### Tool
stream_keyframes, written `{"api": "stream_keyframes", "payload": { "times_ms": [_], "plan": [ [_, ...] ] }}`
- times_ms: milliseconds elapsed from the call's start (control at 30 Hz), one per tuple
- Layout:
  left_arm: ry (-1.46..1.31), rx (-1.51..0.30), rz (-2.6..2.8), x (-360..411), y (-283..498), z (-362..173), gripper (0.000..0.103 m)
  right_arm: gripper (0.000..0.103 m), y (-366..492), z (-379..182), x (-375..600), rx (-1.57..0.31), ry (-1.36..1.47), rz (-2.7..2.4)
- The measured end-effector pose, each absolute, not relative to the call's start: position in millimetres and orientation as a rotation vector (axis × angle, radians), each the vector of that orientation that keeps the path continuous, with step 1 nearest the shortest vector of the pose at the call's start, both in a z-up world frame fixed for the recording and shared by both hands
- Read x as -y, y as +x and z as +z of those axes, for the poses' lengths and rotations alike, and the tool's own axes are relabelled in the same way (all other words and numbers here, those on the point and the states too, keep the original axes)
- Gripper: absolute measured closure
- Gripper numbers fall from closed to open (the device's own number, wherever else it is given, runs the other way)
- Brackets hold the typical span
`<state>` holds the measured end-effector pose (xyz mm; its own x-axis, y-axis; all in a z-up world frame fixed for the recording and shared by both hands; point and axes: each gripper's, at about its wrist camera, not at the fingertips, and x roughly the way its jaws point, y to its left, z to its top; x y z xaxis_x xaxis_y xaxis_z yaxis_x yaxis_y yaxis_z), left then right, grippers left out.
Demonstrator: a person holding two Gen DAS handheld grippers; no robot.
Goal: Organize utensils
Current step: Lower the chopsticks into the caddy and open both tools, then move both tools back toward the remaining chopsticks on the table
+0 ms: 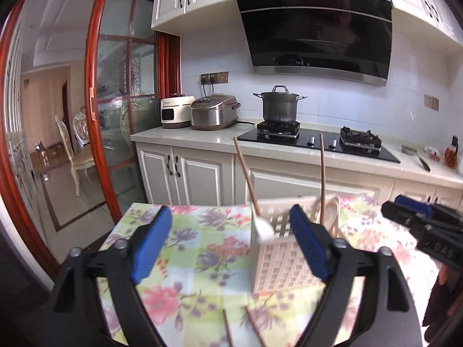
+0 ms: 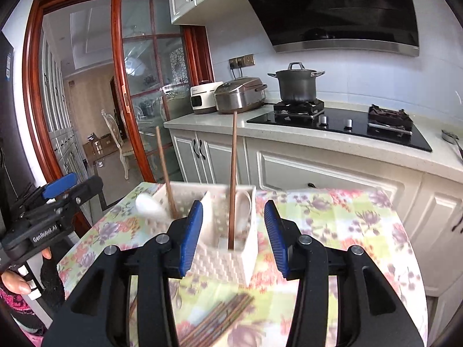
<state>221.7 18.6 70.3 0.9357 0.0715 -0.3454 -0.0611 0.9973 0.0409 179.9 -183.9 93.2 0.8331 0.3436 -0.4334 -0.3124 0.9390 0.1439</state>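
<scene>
A cream lattice utensil holder [image 1: 285, 256] [image 2: 228, 256] stands on the flowered tablecloth [image 1: 202, 243] [image 2: 332, 225]. Two brown chopsticks [image 1: 246, 173] [image 2: 233, 179] stand upright in it, one per compartment, and a white spoon [image 1: 263, 228] [image 2: 149, 205] sticks out at its left side. A bundle of brown chopsticks [image 2: 214, 321] lies on the cloth in front of the holder. My left gripper [image 1: 231, 243] is open and empty, just in front of the holder. My right gripper [image 2: 234, 237] is open and empty, straddling the holder's right compartment.
Behind the table runs a kitchen counter [image 1: 208, 138] with two rice cookers [image 1: 214, 112], a pot [image 1: 279, 105] on a gas hob and a knife [image 1: 424, 163]. A sliding glass door [image 1: 121, 110] stands at the left. Table edges fall off left and far.
</scene>
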Motion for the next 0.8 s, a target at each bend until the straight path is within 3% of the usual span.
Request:
{"api": "stream_keyframes", "payload": {
  "times_ms": [167,367,800],
  "plan": [
    [0.067,-0.348,0.075,-16.0,180.5,50.4,0.005,0.051,135.8,75.8,186.8,-0.483,0.066,0.350],
    [0.019,-0.398,0.062,-22.2,144.8,21.5,0.005,0.044,96.0,51.9,187.1,-0.518,0.057,0.337],
    [0.030,-0.527,0.066,-20.9,137.1,-34.9,0.005,0.044,92.0,-8.5,178.0,-0.672,0.085,0.323]
  ]
}}
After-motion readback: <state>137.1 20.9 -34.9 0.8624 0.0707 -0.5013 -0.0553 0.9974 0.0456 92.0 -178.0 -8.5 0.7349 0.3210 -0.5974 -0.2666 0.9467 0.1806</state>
